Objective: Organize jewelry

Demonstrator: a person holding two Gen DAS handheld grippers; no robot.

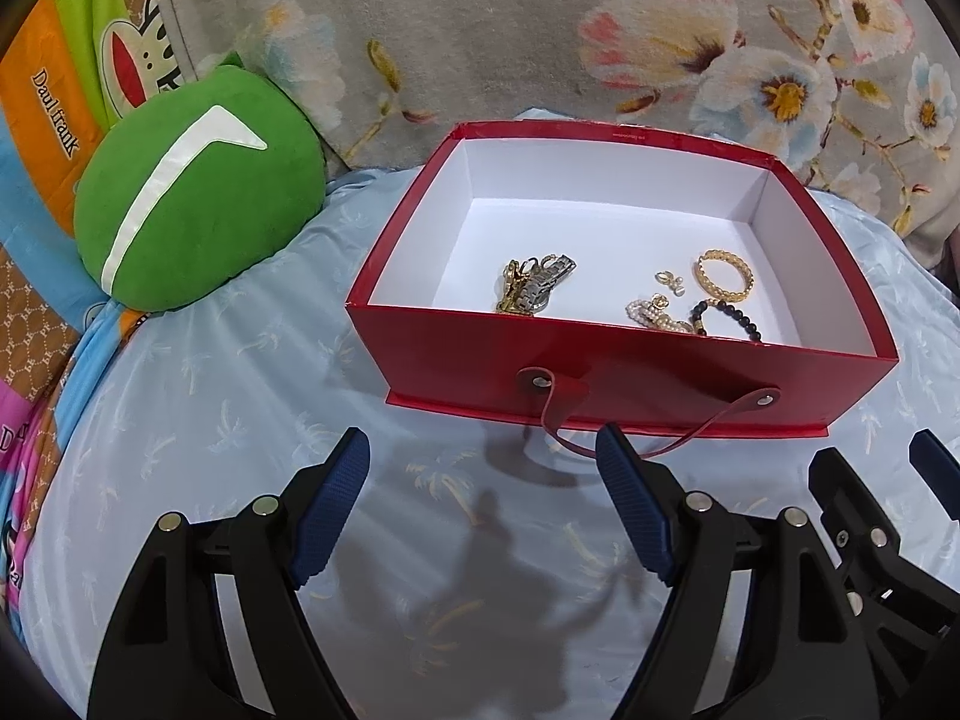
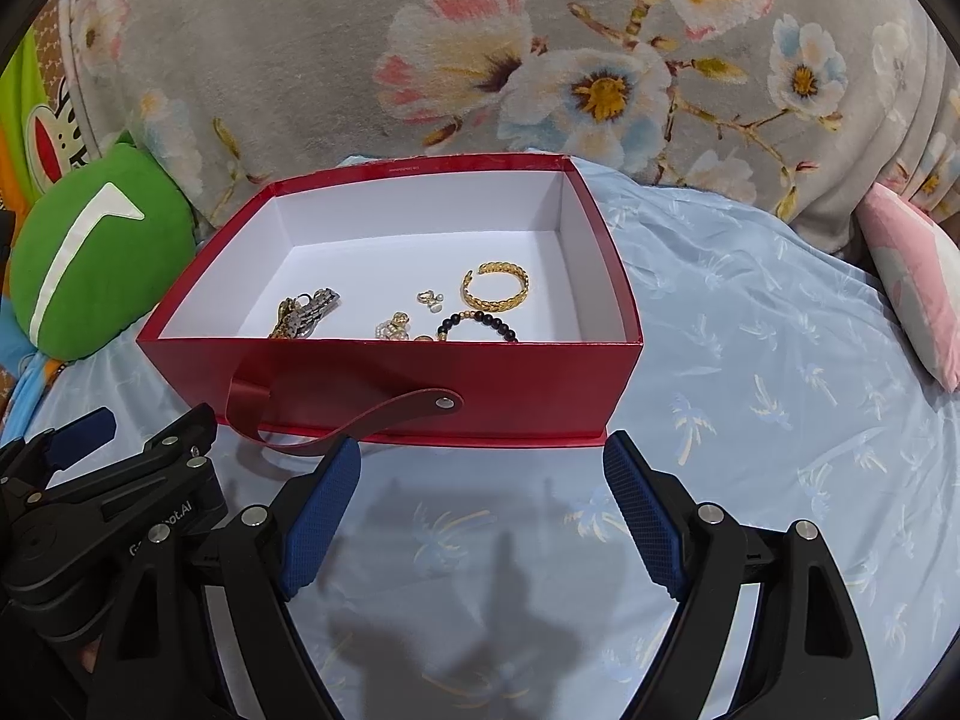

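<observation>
An open red box [image 1: 600, 363] [image 2: 384, 375] with a white inside stands on the light blue bedsheet. Inside lie a metal watch [image 1: 534, 288] [image 2: 306, 312], a gold bangle [image 1: 724, 274] [image 2: 495, 288], a black bead bracelet [image 1: 729, 315] [image 2: 480, 323], a pearl piece [image 1: 651, 313] [image 2: 393, 327] and small earrings [image 1: 671, 282] [image 2: 431, 298]. My left gripper [image 1: 483, 450] is open and empty, in front of the box's strap handle [image 1: 654, 438]. My right gripper [image 2: 483, 456] is open and empty, just before the box's front wall.
A green round cushion [image 1: 198, 198] [image 2: 99, 264] lies left of the box. A grey floral blanket [image 1: 540, 36] [image 2: 480, 60] rises behind it. A pink pillow [image 2: 918, 276] lies at the far right. The blue sheet [image 2: 750, 372] stretches to the right of the box.
</observation>
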